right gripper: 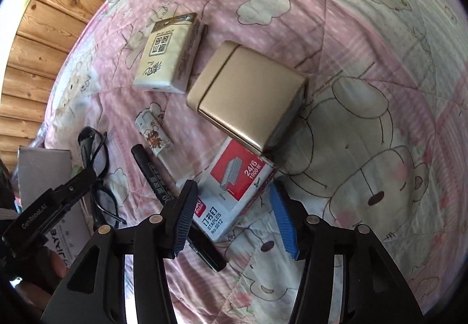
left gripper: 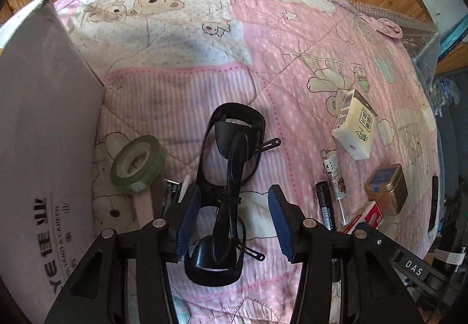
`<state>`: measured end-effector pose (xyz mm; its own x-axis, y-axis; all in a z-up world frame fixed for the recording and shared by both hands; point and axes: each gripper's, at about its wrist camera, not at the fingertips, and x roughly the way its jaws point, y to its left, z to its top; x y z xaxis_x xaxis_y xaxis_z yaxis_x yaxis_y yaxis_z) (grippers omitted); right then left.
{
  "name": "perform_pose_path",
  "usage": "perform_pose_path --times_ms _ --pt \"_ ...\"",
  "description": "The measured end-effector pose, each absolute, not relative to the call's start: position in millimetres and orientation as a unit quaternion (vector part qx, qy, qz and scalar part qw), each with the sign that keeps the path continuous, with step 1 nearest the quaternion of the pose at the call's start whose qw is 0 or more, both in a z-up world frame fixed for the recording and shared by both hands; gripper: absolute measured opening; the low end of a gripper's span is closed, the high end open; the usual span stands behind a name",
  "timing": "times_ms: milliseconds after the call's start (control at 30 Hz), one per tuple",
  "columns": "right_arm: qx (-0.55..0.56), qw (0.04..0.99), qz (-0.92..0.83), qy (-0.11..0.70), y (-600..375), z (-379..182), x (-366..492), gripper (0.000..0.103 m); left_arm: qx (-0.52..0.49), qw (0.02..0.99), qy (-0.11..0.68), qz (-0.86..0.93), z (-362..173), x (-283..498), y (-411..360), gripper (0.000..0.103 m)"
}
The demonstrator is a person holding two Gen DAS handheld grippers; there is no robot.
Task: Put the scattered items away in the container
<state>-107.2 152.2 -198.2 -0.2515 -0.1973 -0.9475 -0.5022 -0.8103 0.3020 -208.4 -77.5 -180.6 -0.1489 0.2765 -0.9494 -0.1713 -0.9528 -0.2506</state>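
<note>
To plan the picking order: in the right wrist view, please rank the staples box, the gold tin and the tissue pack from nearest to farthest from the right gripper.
1. Staples box, between the right gripper's fingers.
2. Gold tin, just beyond the box.
3. Tissue pack, farthest, upper left.

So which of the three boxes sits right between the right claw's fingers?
The staples box, red and white, marked 24/6. The gold tin lies beyond it and the tissue pack farther still.

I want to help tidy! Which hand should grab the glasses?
The left. Its open gripper already straddles the black glasses, beside the white box. The right gripper sits over the staples box instead.
</note>
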Motion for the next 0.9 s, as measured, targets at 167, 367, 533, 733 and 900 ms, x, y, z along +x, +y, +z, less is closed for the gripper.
perform_pose_path --times_ms 167,367,533,733,900 --pt "-0.598 0.112 0.754 0.245 141.4 -194.0 -113.8 0.044 -0.623 0.153 -0.023 0.767 -184.2 -214.7 -71.7 0.034" --pt "-0.582 0.093 0.754 0.289 154.4 -192.7 -103.6 0.015 -0.618 0.166 -0.049 0.767 -172.7 -221.0 -88.5 0.012" --pt "-0.569 0.08 0.76 0.304 158.0 -181.1 -91.7 0.015 -0.616 0.167 -0.075 0.766 -163.4 -217.1 -97.7 0.011" --pt "-0.57 0.072 0.761 0.301 156.6 -172.5 -93.2 0.015 -0.613 0.171 -0.106 0.764 -149.4 -209.2 -103.9 0.011" --pt "-0.577 0.062 0.76 0.293 142.5 -175.4 -86.6 0.015 -0.608 0.178 -0.106 0.766 -135.6 -200.5 -103.4 0.011"
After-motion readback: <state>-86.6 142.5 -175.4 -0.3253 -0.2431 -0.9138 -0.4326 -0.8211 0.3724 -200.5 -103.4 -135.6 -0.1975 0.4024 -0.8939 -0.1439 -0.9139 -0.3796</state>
